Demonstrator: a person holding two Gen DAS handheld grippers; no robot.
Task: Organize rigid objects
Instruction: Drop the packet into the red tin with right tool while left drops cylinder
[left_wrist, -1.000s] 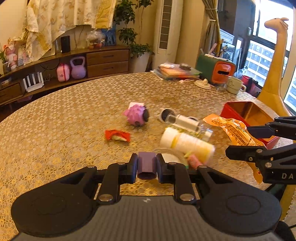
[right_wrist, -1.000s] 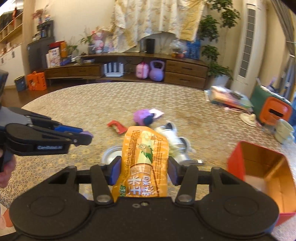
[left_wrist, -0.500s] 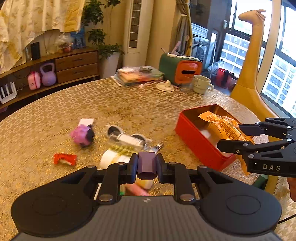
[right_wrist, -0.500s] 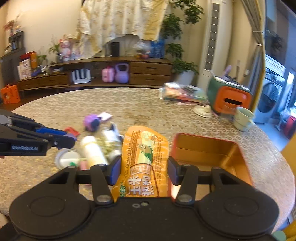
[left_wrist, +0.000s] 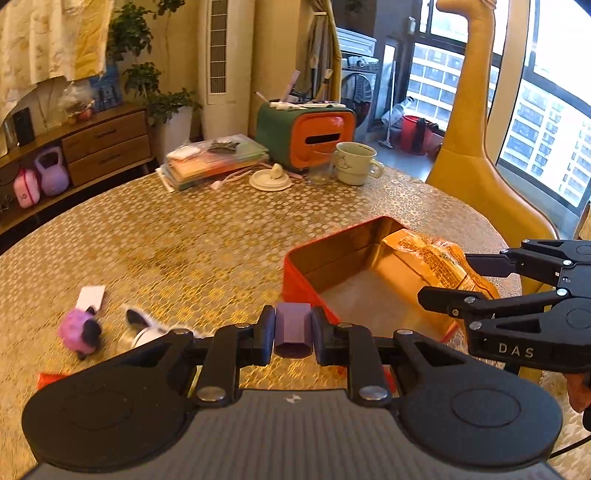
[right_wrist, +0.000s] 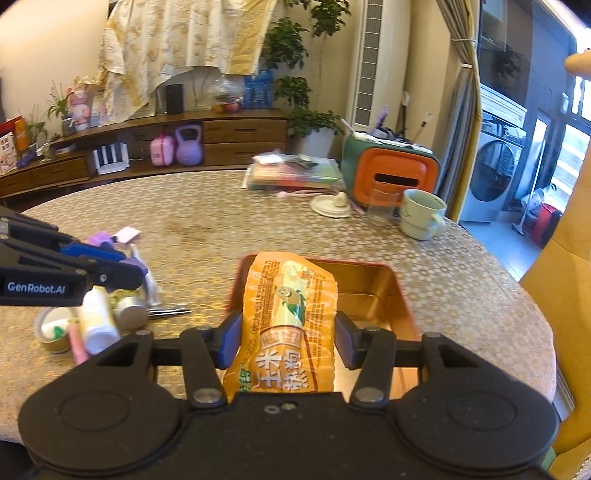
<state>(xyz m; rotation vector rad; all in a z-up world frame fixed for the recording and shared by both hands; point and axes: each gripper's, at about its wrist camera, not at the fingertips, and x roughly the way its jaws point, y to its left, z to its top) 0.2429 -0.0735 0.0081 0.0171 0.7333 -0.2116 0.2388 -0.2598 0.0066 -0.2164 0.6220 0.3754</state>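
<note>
Both grippers have swung toward the tin since the earlier frames; it was off at the edge of each view then and now lies straight ahead in both. The loose pile has slid off to 8 o'clock.

Left gripper (left_wrist: 293, 334) — jaws nearly closed, pinching a small purple block (left_wrist: 293, 328). It hangs near the tin's (left_wrist: 325, 258) closest corner, short of the opening, not yet over it.

Right gripper (right_wrist: 286, 338) — jaws about half open, clamped on the flanks of an orange packet (right_wrist: 290, 325). In the left view the packet's free end (left_wrist: 432, 258) hangs over the tin's 3 o'clock side. Tin floor looks bare.

Pile (right_wrist: 99, 317) still on the table (left_wrist: 207, 236): white bottle, tape roll, silver cap, pink stick. A purple spiky toy (left_wrist: 79, 332) and a red wrapper lie further out at 9 o'clock. Mug (left_wrist: 354, 162) and orange-green box (left_wrist: 306, 136) at 12 o'clock, well apart from the work.

Risks, as I judge them:
- Block let go too early — it would strike the tin's rim or land on the cloth outside.
- The packet is soft; the grip may crease it, and it could drape over the wall instead of lying flat.
- Both grippers converge on one opening — fingers may knock together or nudge the tin across the cloth.
</note>
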